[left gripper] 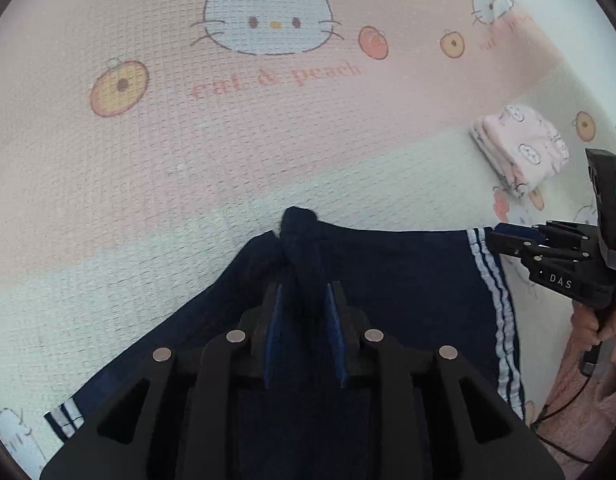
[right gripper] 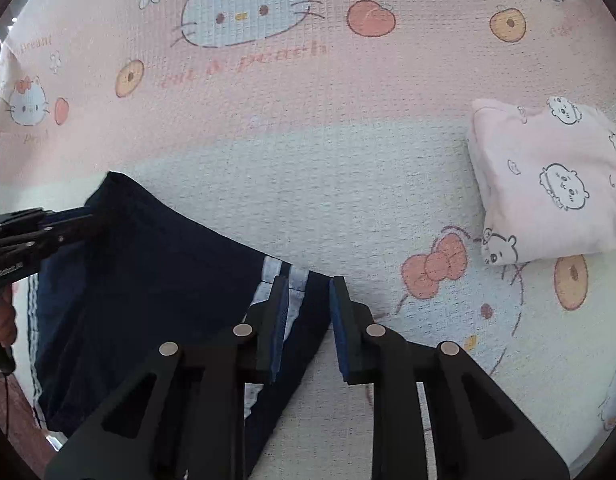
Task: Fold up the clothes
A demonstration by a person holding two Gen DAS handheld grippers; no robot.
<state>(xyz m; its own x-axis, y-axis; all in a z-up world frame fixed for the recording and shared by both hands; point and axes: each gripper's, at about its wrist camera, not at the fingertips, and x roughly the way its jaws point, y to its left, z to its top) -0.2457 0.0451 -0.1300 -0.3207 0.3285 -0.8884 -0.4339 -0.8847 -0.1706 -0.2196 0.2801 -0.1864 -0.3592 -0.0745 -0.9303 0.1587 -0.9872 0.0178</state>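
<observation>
A navy garment (left gripper: 387, 276) with white side stripes lies on the patterned bed cover; it also shows in the right wrist view (right gripper: 156, 264). My left gripper (left gripper: 306, 292) has its fingers closed on a bunched fold of the navy cloth that rises between the pads. My right gripper (right gripper: 308, 288) straddles the striped edge of the garment, with cloth between its blue pads; it shows from the side in the left wrist view (left gripper: 503, 240). My left gripper shows at the left edge of the right wrist view (right gripper: 80, 220).
A folded pink garment (right gripper: 547, 184) with cartoon prints lies to the right on the bed; it also shows in the left wrist view (left gripper: 519, 148). The pink and white cat-print bed cover (left gripper: 268, 140) stretches ahead. A hand and cable (left gripper: 587, 332) are at the right.
</observation>
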